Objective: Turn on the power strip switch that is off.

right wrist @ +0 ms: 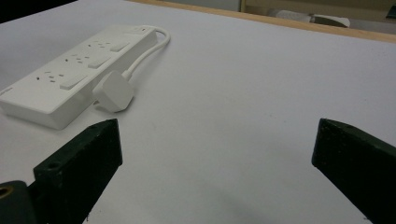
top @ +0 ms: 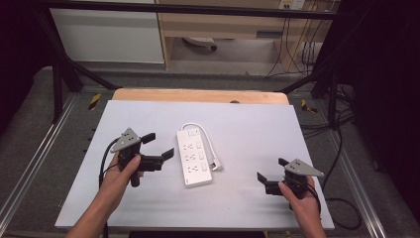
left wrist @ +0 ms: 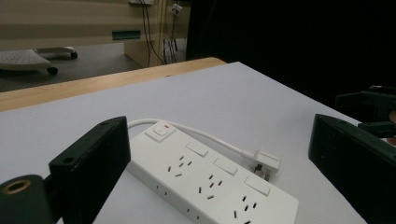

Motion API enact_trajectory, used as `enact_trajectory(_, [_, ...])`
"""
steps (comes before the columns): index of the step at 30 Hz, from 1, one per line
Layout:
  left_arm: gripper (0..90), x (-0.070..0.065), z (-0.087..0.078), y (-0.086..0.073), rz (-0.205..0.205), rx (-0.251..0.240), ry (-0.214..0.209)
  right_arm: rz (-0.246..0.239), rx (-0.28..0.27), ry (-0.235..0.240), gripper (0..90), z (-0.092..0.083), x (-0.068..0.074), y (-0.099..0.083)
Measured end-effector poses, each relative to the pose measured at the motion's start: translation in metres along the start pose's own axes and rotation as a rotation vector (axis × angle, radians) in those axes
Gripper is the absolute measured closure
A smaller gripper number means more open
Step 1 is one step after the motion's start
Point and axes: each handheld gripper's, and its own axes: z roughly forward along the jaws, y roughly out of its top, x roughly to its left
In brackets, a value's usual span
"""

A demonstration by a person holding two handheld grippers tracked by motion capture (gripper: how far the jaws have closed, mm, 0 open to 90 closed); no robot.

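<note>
Jaws apart (both) beside power strip [top: 193, 156].

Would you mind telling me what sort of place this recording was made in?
Probably a lab workbench: a dark metal frame surrounds the white-covered table, and cables hang behind it.

The left gripper [left wrist: 219, 154] is holding its two black fingers [left wrist: 91, 163] wide apart, framing a white power strip [left wrist: 210, 179] that is lying flat on the pale table [left wrist: 233, 102]. Its white plug [left wrist: 264, 161] is resting just beside its far edge.
</note>
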Motion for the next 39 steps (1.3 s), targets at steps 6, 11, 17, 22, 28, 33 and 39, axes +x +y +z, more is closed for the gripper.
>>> enact_trajectory(6, [6.0,0.004,-0.01,-0.005,-0.001,0.003,0.012,0.0,0.001,0.0,2.2,0.0,0.0,0.0])
enact_trajectory(11, [6.0,0.01,-0.024,-0.01,-0.007,0.002,0.031,0.001,0.001,0.0,2.2,0.0,0.0,0.0])
enact_trajectory(17, [6.1,0.022,-0.043,-0.023,-0.011,0.01,0.065,0.003,0.003,0.0,2.2,0.0,0.0,0.0])
enact_trajectory(22, [6.4,0.036,-0.062,-0.036,-0.03,0.018,0.111,-0.001,0.005,-0.003,2.2,0.001,0.001,-0.001])
enact_trajectory(28, [6.6,0.052,-0.085,-0.05,-0.047,0.01,0.158,-0.002,0.011,-0.001,2.2,0.002,0.002,-0.001])
enact_trajectory(33, [7.1,0.061,-0.099,-0.069,-0.055,0.037,0.196,-0.001,0.015,-0.008,2.2,0.002,0.001,-0.001])
enact_trajectory(39, [7.1,0.054,-0.099,-0.093,-0.007,0.126,0.217,0.033,0.081,-0.069,2.7,0.008,-0.005,-0.007])
